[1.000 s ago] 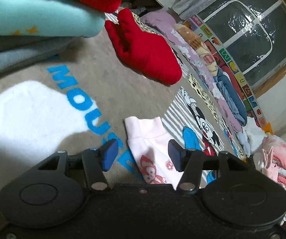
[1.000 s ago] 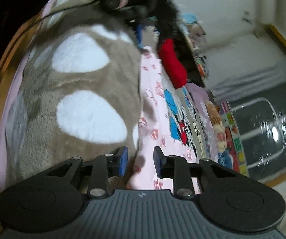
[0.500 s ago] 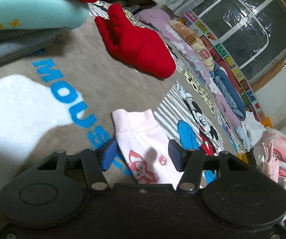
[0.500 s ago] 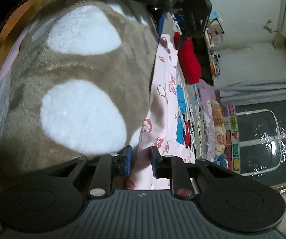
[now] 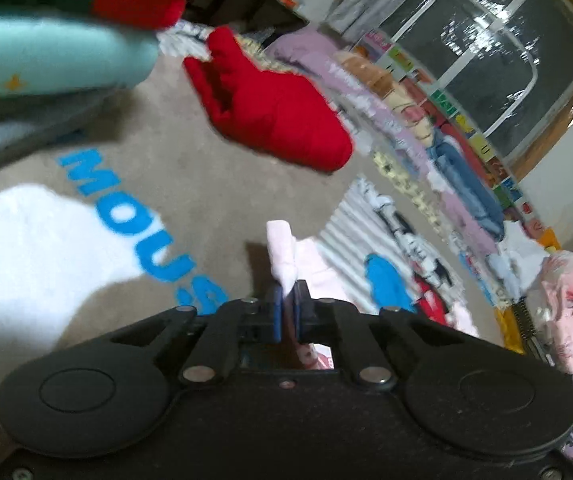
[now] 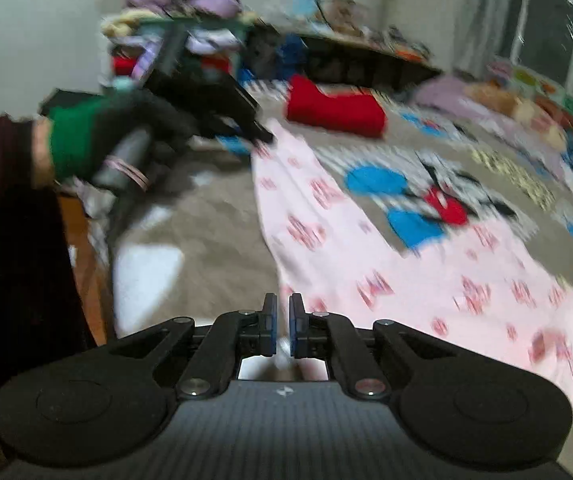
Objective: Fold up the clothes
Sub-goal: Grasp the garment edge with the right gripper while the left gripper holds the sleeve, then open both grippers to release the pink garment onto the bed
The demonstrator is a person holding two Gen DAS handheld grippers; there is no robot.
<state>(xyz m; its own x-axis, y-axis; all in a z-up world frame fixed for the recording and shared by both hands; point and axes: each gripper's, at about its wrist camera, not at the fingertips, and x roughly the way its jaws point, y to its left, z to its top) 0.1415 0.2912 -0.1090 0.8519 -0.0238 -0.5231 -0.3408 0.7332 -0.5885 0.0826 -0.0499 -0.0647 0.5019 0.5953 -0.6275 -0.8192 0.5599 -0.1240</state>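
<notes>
- Blue block letters are printed on the blanket [image 5: 190, 184]; "MOUS" can be read in the left wrist view, and the rest is hidden behind the gripper body.
- No other writing can be made out; the tiles on the play mat [image 5: 458, 108] by the window are too blurred to read.
- The blanket is a plush, short-piled fabric in grey-brown, marked with large white rounded patches and a grey-striped panel bearing a cartoon mouse in red, blue and black.
- The garment [image 6: 386, 256] is thin pale pink cloth printed with small red figures; it is spread over the blanket, between the two grippers.
- A corner of the garment is pinched between the blue pads of the left gripper [image 5: 286, 300], whose jaws have just closed; a narrow ribbed hem is seen standing up out of them.
- The same gripper is seen in the right wrist view at the far end of the garment, held by a hand [image 6: 134, 136] in a dark glove with a green cuff.
- The right gripper [image 6: 282, 320] has also just closed; a bit of pale cloth is seen between its pads, at the garment's near edge.
- A red item [image 5: 274, 116], thick and soft with rounded corners, lies folded on the blanket beyond the garment.
- Folded clothes in teal, grey and green are stacked at the upper left of the left wrist view, with the teal piece [image 5: 46, 60] dotted with small yellow stars.
- Both views are blurred.
</notes>
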